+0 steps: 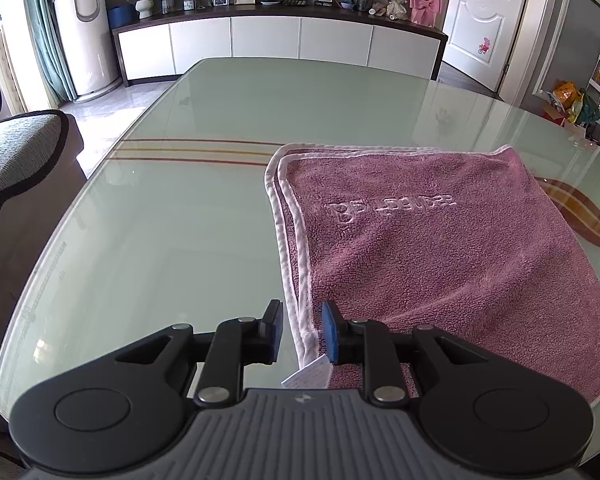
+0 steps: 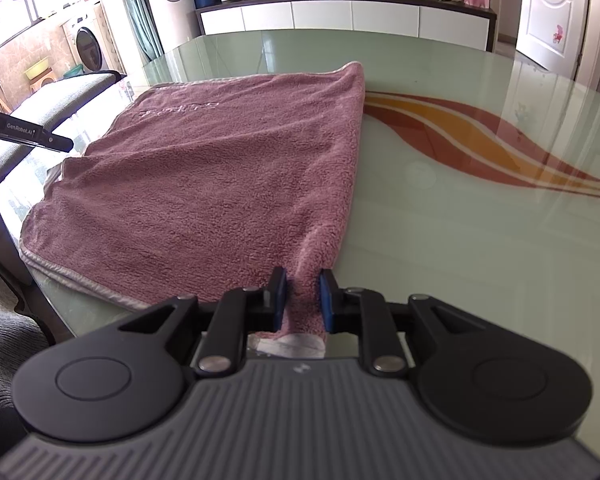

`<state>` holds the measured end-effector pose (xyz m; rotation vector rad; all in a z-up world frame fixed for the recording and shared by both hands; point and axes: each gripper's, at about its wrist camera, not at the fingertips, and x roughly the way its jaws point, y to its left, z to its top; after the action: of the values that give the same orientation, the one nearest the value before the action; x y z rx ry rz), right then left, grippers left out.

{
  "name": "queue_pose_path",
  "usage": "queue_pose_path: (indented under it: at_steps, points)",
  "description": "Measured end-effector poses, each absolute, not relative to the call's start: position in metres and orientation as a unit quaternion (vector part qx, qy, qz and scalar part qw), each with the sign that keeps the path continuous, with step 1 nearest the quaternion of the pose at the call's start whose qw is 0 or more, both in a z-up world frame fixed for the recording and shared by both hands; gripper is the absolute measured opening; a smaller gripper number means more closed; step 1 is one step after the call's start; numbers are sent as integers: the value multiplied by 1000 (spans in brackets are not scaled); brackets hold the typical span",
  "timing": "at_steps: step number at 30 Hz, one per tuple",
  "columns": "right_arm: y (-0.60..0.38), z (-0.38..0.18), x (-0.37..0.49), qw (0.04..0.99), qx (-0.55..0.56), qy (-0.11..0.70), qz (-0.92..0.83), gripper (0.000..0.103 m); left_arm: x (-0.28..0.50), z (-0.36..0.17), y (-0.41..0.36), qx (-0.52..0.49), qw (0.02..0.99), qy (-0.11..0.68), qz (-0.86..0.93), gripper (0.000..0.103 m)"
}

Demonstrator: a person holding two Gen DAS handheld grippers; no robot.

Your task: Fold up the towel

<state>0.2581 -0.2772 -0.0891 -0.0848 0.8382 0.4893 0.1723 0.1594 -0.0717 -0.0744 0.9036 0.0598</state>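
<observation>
Right gripper pinches the pink towel's near corner while the left gripper straddles the opposite hem (pads apparently not pressing), likely readying another fold.

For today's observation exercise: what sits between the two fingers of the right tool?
A bunched corner of the pink towel fills the gap of the right tool, pinched by its pads; the right wrist view shows it.

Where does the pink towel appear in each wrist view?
Left wrist: pink towel fills the right half, its white-trimmed edge between the left gripper fingers.
Right wrist: centre-left, its near corner pinched in the right gripper.
Shared landmark: white sideboard.
</observation>
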Motion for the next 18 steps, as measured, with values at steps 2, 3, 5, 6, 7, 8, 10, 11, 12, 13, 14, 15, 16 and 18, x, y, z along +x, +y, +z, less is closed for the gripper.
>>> queue_pose_path:
  at_steps: [2, 3, 5, 6, 7, 8, 10, 11, 12, 13, 14, 15, 16, 18]
  points:
    - [-277, -89, 258, 884, -41, 403, 235, 18, 172, -72, 160, -36, 899, 436, 29, 25]
    - [-278, -89, 258, 884, -41, 403, 235, 18, 172, -71, 159, -37, 899, 436, 29, 25]
    - [-277, -89, 258, 884, -42, 403, 235, 18, 172, -72, 160, -37, 899, 436, 29, 26]
    - [-277, -89, 258, 884, -42, 403, 235, 18, 172, -72, 159, -37, 899, 436, 28, 26]
    - [-277, -89, 258, 884, -42, 403, 235, 18, 172, -72, 159, -37, 899, 436, 28, 26]
    - [-277, -89, 258, 884, -42, 402, 235, 18, 172, -72, 159, -36, 899, 436, 28, 26]
    - [-276, -88, 258, 884, -42, 403, 234, 18, 172, -72, 159, -37, 899, 436, 28, 26]
    - [-276, -88, 258, 884, -42, 402, 234, 18, 172, -72, 159, -37, 899, 436, 28, 26]
    - [-276, -88, 258, 884, -42, 402, 234, 18, 172, -73, 159, -37, 899, 436, 28, 26]
    - [-276, -88, 258, 884, -42, 402, 235, 18, 172, -73, 159, -36, 898, 437, 28, 26]
    - [-276, -88, 258, 884, -42, 402, 235, 18, 172, -73, 159, -36, 898, 437, 28, 26]
    - [-276, -88, 258, 884, -42, 402, 235, 18, 173, -73, 159, -35, 898, 437, 28, 26]
    - [-276, -88, 258, 884, -42, 402, 234, 18, 173, -72, 159, -34, 898, 437, 28, 26]
    - [-276, -88, 258, 884, -43, 402, 234, 18, 174, -71, 158, -33, 899, 436, 29, 26]
